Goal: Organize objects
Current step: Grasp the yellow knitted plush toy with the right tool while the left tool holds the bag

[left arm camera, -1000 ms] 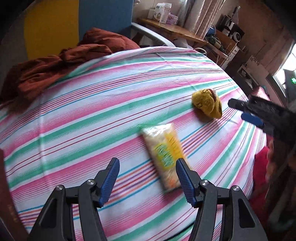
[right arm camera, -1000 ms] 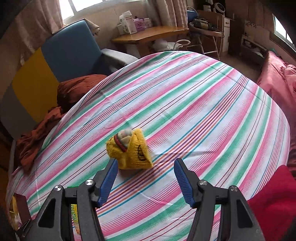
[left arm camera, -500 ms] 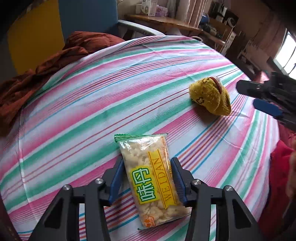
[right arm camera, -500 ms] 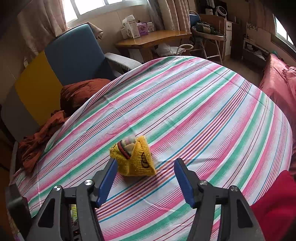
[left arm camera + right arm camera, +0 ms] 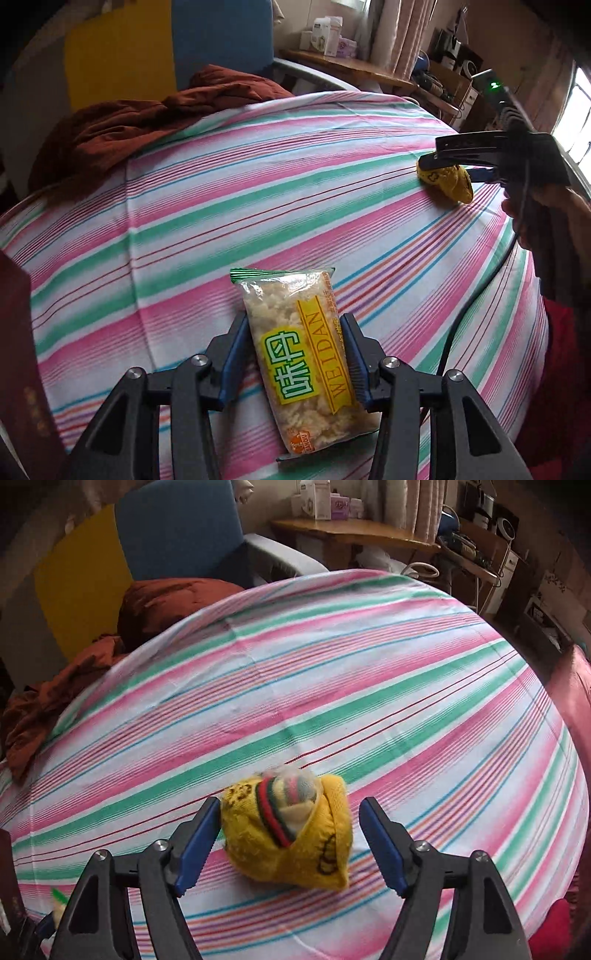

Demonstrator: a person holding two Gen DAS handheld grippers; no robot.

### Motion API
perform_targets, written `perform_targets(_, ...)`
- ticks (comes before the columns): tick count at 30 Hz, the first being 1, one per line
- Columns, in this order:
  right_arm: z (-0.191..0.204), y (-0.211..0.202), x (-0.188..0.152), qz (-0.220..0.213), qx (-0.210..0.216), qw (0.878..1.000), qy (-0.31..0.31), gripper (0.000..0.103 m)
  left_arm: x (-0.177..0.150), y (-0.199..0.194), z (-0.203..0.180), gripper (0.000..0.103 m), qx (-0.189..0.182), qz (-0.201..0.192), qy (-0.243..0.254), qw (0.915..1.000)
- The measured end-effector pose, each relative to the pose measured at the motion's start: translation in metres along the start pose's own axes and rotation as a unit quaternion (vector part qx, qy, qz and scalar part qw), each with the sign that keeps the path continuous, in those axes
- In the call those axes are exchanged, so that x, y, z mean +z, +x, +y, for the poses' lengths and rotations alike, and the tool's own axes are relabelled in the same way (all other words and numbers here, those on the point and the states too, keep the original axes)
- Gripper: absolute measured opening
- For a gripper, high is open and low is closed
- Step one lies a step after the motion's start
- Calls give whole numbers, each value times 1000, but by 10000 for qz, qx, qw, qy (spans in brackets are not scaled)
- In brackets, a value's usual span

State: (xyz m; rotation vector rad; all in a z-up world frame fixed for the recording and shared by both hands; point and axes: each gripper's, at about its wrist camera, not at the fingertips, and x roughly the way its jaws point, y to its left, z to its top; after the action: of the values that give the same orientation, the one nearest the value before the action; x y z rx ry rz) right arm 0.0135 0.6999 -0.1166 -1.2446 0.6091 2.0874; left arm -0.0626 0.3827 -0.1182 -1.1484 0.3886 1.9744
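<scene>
A clear snack packet [image 5: 303, 354] with a green and yellow label sits between the fingers of my left gripper [image 5: 293, 354], which is shut on it just above the striped bedsheet [image 5: 258, 206]. A yellow knitted sock bundle [image 5: 291, 830] with a red and green cuff lies on the sheet between the open fingers of my right gripper [image 5: 290, 834]. The left finger is close to it; the right finger stands apart. In the left wrist view the bundle [image 5: 448, 181] shows under the right gripper [image 5: 439, 155].
A rust-brown blanket [image 5: 140, 122] is heaped at the bed's far left edge, against a blue and yellow chair [image 5: 173, 535]. A dark red box [image 5: 22, 362] stands at the near left. A wooden desk [image 5: 351, 531] with boxes is behind. A red cloth [image 5: 554, 930] lies at the near right.
My left gripper closed on the snack packet and holds it. My right gripper moved forward so its open fingers now straddle the yellow sock bundle.
</scene>
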Motion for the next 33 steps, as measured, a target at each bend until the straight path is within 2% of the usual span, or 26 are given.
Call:
perform_targets(1,1,2,-1,42,74,10000,-51,61,-1,-1,0,49,19,-35,-9,10000)
perform_targets(6,9,-1,-8,16,-42,9994,-336,55,-5,-2,-6,49,189,-205,76,9996)
perform_targets(10,18,-4,-11,-31,-145,9984,-549,53,-10,-7,-5,48,328,-238,-95,9991)
perform_targets(15,34,-14,-20,-22,215,9968,-771,53,-21,-24,2,47,572,-245,-233,9978)
perform_targets(19,62,-22,-31,75,408,9917,-1215,53,-26,-54,8,47,691,-489,-225,9962)
perform_targets(27,113,-33,-60,341,625,9837,-1653,53,-27,-106,18,46,843,-948,-322,9914)
perform_targets(33,146,-41,-87,466,750,9776,-1908,53,-35,-129,29,45,926,-1099,-419,9887)
